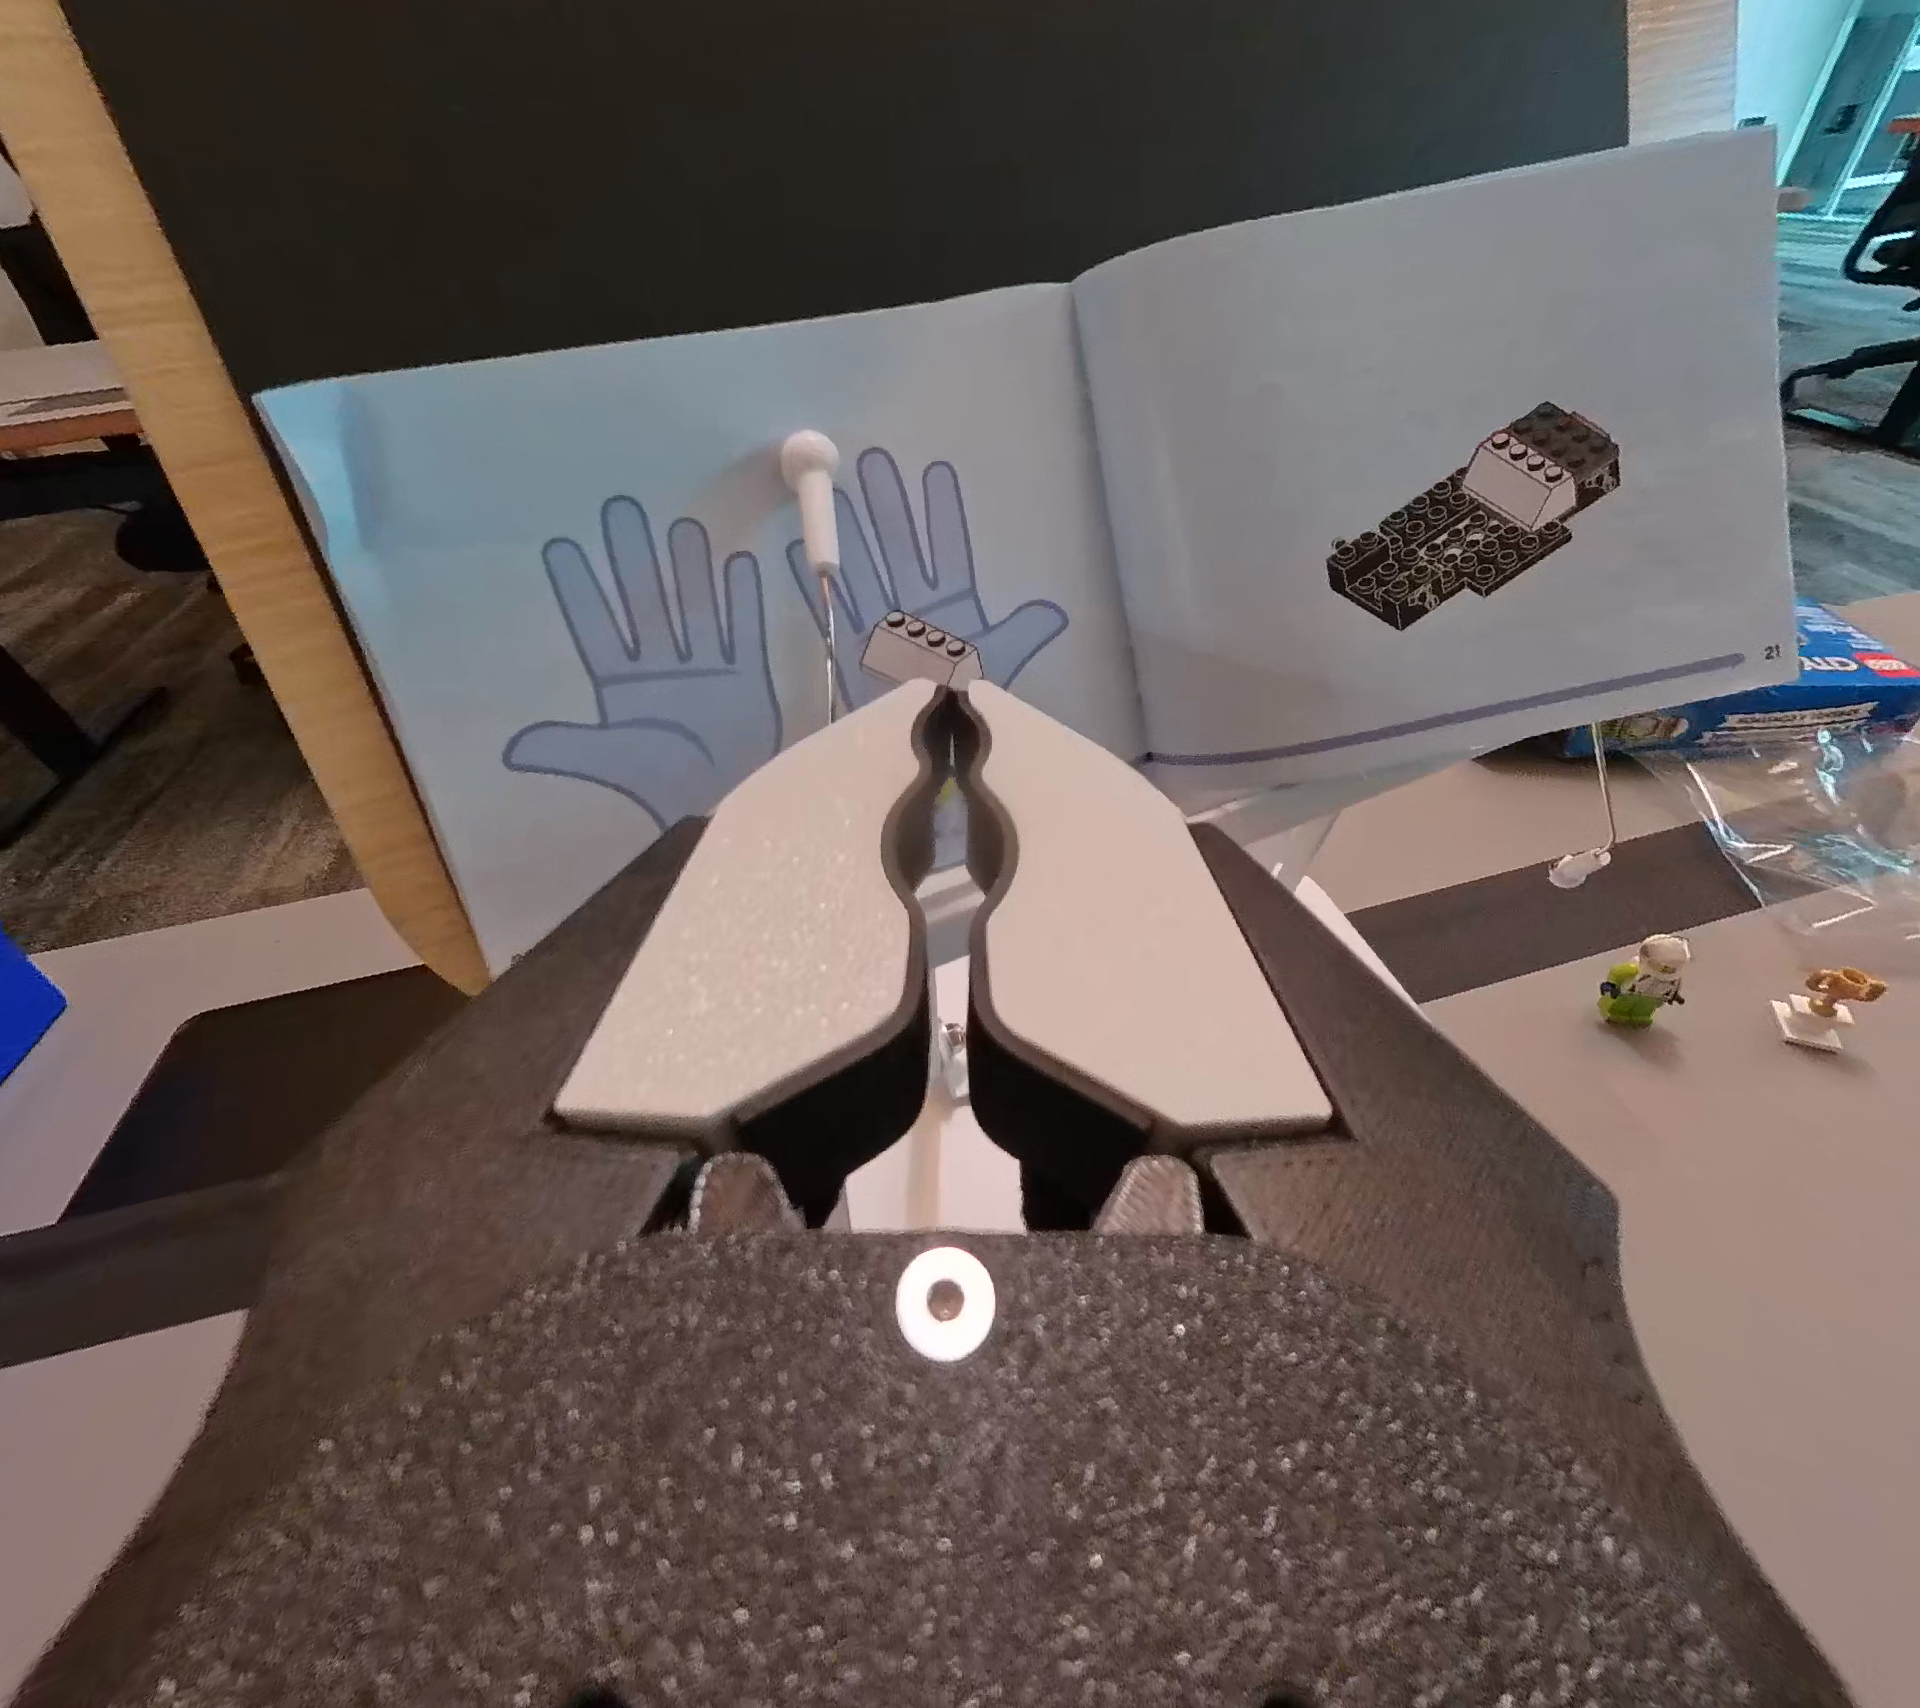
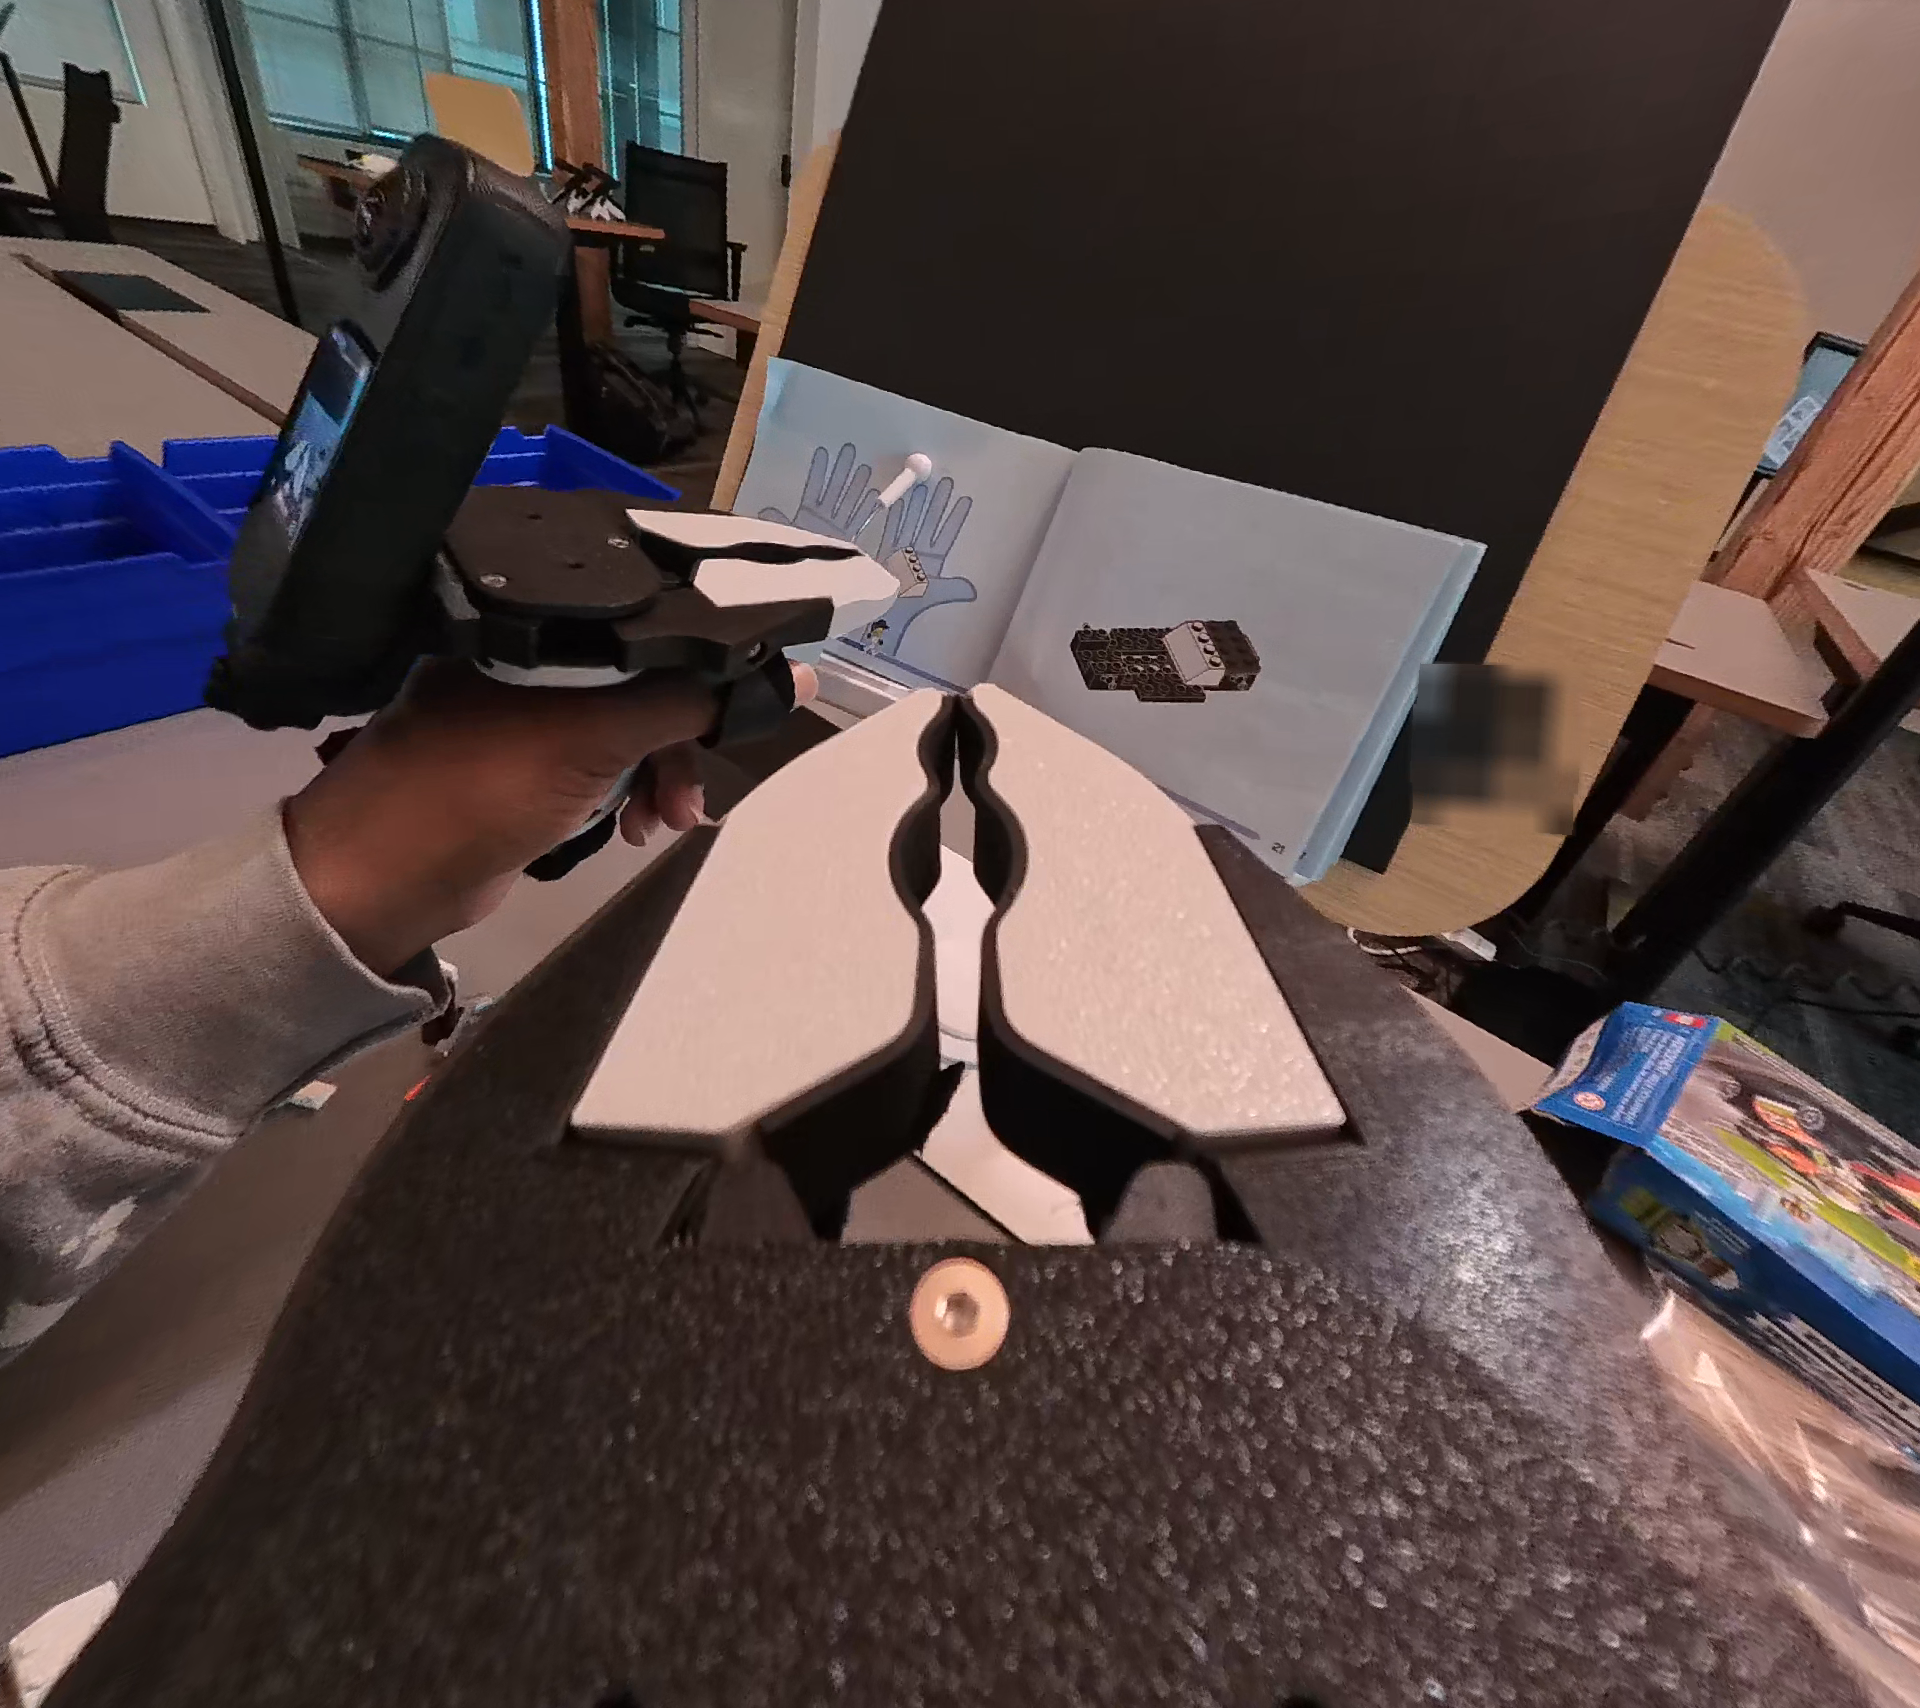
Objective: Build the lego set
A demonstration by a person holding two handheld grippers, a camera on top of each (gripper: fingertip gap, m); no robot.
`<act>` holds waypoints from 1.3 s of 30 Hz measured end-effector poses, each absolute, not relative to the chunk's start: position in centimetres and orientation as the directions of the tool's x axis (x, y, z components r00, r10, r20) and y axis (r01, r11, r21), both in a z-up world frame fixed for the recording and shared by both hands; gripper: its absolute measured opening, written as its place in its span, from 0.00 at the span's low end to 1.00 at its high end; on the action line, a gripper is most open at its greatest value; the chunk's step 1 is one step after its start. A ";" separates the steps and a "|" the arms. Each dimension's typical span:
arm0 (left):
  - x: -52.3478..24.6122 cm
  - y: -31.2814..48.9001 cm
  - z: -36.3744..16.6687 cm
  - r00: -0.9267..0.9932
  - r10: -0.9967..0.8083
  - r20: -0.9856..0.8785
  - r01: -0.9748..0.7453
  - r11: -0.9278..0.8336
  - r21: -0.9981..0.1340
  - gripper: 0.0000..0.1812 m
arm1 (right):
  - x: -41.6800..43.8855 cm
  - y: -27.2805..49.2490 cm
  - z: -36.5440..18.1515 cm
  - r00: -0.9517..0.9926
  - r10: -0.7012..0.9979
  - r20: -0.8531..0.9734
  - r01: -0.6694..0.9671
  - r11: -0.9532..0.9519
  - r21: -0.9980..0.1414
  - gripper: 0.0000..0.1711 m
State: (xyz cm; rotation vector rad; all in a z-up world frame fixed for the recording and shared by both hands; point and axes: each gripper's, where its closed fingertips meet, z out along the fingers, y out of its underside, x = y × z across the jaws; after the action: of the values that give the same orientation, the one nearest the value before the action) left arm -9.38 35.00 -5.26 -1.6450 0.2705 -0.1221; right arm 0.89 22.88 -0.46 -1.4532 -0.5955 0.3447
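An open instruction booklet point(image 1: 1351, 432) stands upright at the back of the table, also in the right wrist view point(image 2: 1195, 578). Its left page shows two drawn hands and a drawn white sloped brick point(image 1: 920, 650). Its right page shows a drawn black-and-white model point(image 1: 1475, 515). My left gripper point(image 1: 948, 694) is shut, raised, with its tips just under the drawn brick; I see nothing between the fingers. It shows in the right wrist view point(image 2: 888, 588), held by a hand point(image 2: 468, 785). My right gripper point(image 2: 956, 702) is shut and empty, lower and to the right.
A small minifigure point(image 1: 1647, 983) and a gold trophy piece point(image 1: 1829, 1004) stand on the table at the right. A blue set box point(image 2: 1766, 1170) and a clear plastic bag point(image 1: 1818, 817) lie at the right. Blue bins point(image 2: 94, 557) sit at the left. A dark panel point(image 1: 831, 48) backs the booklet. Both grippers' tips are roughly 30 cm from the small minifigure point(image 1: 1647, 983).
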 end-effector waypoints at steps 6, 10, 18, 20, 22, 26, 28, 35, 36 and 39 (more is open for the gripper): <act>-9.6 34.8 -5.6 0.967 -0.241 -0.084 -0.107 -0.083 -0.991 0.00 | 0.7 22.5 -0.2 0.806 0.566 0.172 0.131 0.112 -0.985 0.00; -9.8 34.5 -5.7 0.968 -0.236 -0.088 -0.111 -0.087 -0.990 0.00 | 0.8 22.4 0.0 0.807 0.566 0.172 0.129 0.116 -0.985 0.00; -9.7 34.1 -6.0 0.967 -0.232 -0.106 -0.130 -0.088 -0.988 0.00 | 0.8 22.3 0.1 0.807 0.564 0.173 0.127 0.120 -0.985 0.00; -9.6 34.1 -6.0 0.966 -0.234 -0.107 -0.131 -0.089 -0.987 0.00 | 0.8 22.3 0.1 0.807 0.564 0.174 0.128 0.121 -0.984 0.00; -9.5 34.0 -6.0 0.966 -0.236 -0.108 -0.132 -0.087 -0.987 0.00 | 0.8 22.3 0.1 0.806 0.565 0.174 0.128 0.120 -0.984 0.00; -9.1 33.9 -5.9 0.963 -0.245 -0.113 -0.136 -0.079 -0.988 0.00 | 0.8 22.3 0.1 0.806 0.564 0.178 0.131 0.123 -0.984 0.00; -8.7 33.7 -5.7 0.960 -0.251 -0.125 -0.147 -0.071 -0.987 0.00 | 0.8 22.3 0.2 0.807 0.562 0.180 0.132 0.125 -0.983 0.00; -5.2 32.6 -5.5 0.937 -0.313 -0.158 -0.180 -0.044 -0.983 0.00 | 1.6 22.5 0.4 0.821 0.542 0.176 0.134 0.117 -0.984 0.00; -4.7 32.5 -5.5 0.932 -0.323 -0.161 -0.184 -0.042 -0.982 0.00 | 1.9 22.6 0.4 0.826 0.537 0.172 0.132 0.112 -0.985 0.00; -3.0 31.8 -5.3 0.919 -0.360 -0.158 -0.182 -0.033 -0.983 0.00 | 2.8 23.1 0.2 0.841 0.520 0.148 0.118 0.090 -0.989 0.00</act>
State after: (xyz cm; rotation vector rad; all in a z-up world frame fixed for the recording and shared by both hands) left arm -3.04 31.81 -5.34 -1.6131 0.4269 -0.1503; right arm 2.77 23.14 0.25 -1.4691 -0.5403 0.3212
